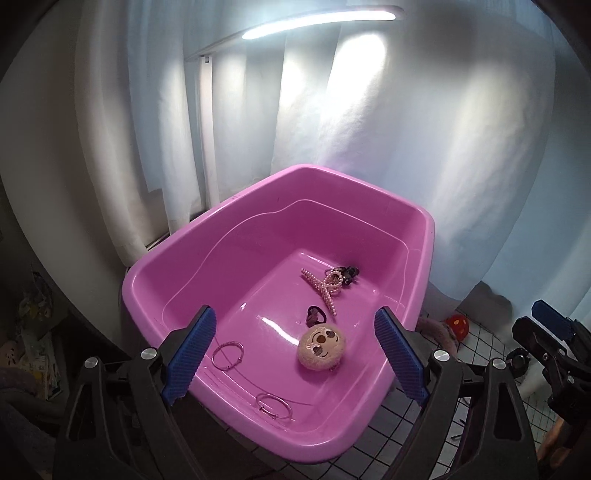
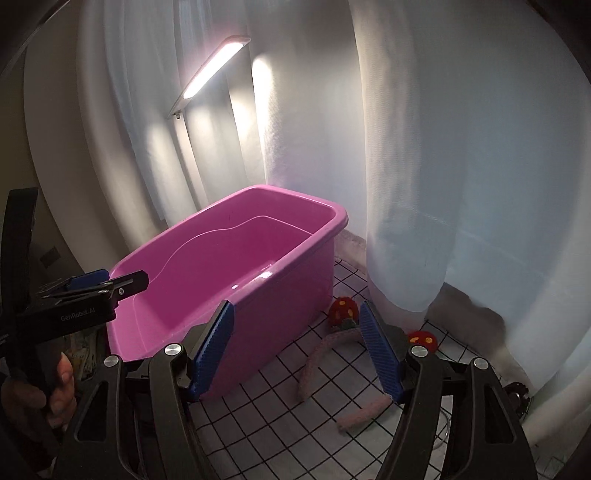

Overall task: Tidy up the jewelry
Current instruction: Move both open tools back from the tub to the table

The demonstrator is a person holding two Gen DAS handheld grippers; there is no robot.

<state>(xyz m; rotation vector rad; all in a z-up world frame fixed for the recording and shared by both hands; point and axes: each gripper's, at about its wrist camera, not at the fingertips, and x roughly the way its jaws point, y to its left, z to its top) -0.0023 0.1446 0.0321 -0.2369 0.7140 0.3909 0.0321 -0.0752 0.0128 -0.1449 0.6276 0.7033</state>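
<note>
Both grippers, left [image 1: 295, 354] and right [image 2: 297, 354], stand released, holding nothing. The fuzzy headband [image 2: 325, 358] lies on the checked cloth [image 2: 258, 424] beside the pink tub [image 2: 280, 280]. It is judged light and springy; take it mid-arc.

Glossy smooth plastic pink tub [image 1: 177, 254]; inside it, thin metal bangles [image 1: 228, 354], a fuzzy plush face [image 1: 321, 347]; behind, matt cloth curtain [image 1: 424, 147].

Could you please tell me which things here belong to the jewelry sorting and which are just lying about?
Job:
pink tub
two ring bracelets
pearl hair clip
plush face hair tie
fuzzy headband

Lying about:
white curtain
lamp
checkered cloth
</note>
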